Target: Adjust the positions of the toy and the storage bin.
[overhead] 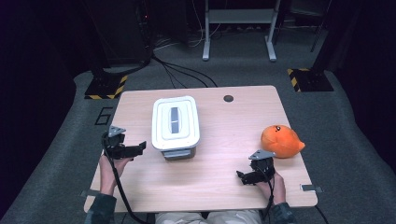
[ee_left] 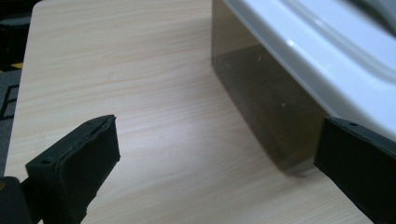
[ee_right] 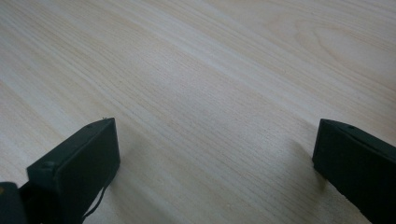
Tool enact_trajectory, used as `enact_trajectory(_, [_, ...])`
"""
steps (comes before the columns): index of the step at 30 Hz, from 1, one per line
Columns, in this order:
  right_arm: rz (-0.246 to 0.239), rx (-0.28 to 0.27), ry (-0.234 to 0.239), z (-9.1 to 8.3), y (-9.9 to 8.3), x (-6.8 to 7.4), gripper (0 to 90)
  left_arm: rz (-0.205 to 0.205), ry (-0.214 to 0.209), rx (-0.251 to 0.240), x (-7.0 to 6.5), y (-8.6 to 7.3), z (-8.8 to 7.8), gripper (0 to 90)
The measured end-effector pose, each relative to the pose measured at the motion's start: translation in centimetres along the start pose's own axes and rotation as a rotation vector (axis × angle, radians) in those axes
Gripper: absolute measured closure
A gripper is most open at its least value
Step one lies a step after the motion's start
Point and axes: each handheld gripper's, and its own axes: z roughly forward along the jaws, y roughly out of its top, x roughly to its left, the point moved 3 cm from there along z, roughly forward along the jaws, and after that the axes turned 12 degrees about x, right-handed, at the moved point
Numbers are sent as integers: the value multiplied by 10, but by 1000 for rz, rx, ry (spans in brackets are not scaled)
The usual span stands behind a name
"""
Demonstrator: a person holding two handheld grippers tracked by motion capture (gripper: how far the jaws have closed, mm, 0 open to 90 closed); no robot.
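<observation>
1. From above, we see the left gripper (overhead: 140, 148) just beside the lidded container (overhead: 175, 125), the right gripper (overhead: 242, 176) low over the wooden table (overhead: 233, 126).
2. Our left gripper view: jaws spread, container (ee_left: 271, 107) close ahead.
3. Our right gripper view: jaws spread above bare table (ee_right: 210, 84).

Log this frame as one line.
left gripper: open, beside lidded box | right gripper: open, over bare table | orange plush: untouched, right edge

overhead camera looks down; claw cameras skim the table (overhead: 224, 140).
</observation>
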Motion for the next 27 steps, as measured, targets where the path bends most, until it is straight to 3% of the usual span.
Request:
enact_trajectory(17, [-6, -6, 0, 0, 0, 0, 12, 25, -22, -24, -30, 58, 7, 0])
enact_trajectory(22, [-6, -6, 1, 0, 0, 0, 14, 57, -30, -3, -50, 79, 12, 0])
enact_trajectory(27, [-3, -6, 2, 0, 0, 1, 15, 93, -29, 34, -63, 89, 20, 0])
